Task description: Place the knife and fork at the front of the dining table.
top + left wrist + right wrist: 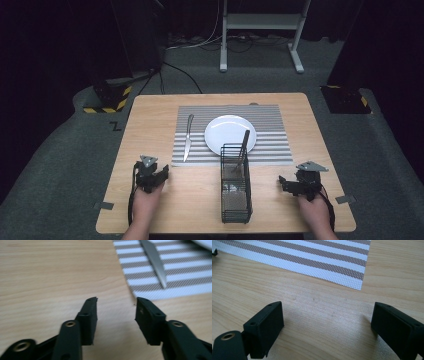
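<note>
A: What is each tool doing?

B: The left tool [161, 173] is sitting partly open with nothing between its jaws, bare counter [150, 115] showing in the gap. The right tool [284, 181] is gaping wider, also gripping nothing.

A: What is lying nearest?

B: One knife [187, 138] is lying just ahead of the left tool on one striped placemat [272, 150], its tip pointing back toward that tool.

A: And around them?

B: One white plate [227, 132] is resting right of the knife. One black wire caddy [235, 187] is standing between the two tools, with one utensil [244, 145] leaning inside it, partly screening the plate.
</note>
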